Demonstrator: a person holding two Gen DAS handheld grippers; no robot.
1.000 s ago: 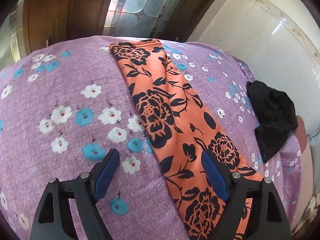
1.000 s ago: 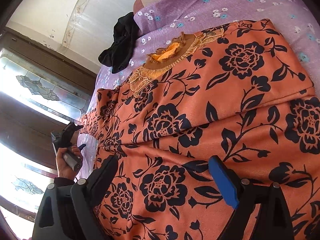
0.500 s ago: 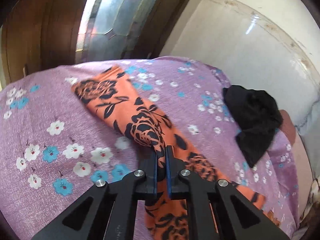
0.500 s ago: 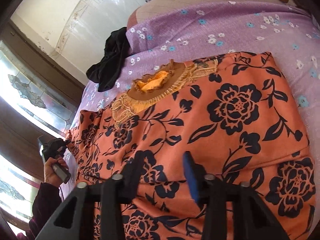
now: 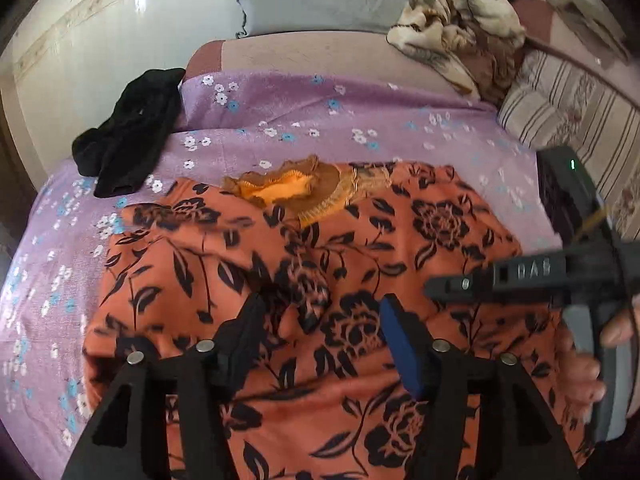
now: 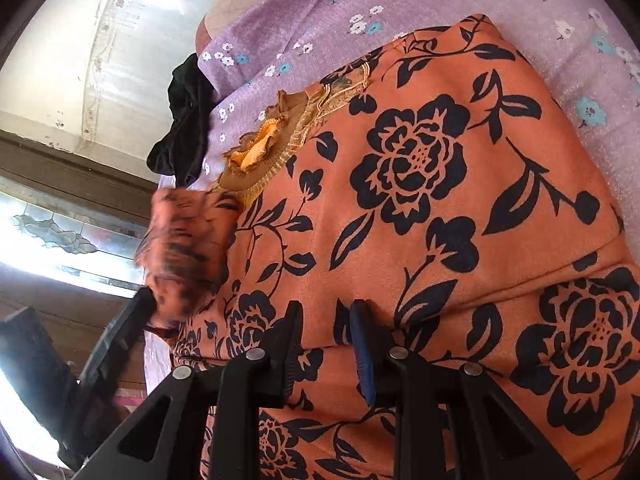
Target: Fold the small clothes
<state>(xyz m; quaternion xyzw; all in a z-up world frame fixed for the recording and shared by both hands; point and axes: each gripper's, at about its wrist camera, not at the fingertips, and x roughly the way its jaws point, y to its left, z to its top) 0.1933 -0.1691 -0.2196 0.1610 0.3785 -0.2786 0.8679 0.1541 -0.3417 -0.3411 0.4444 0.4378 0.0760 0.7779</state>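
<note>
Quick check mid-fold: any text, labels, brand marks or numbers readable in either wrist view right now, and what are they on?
"DAB": raised letters on the black body of the right tongs, seen in the left wrist view; slightly motion-blurred, so the reading is not certain.
Green indicator light on the black unit behind it: a light, no text.
Orange floral garment, purple sheet, black cloth: no tags or print lettering visible.
</note>
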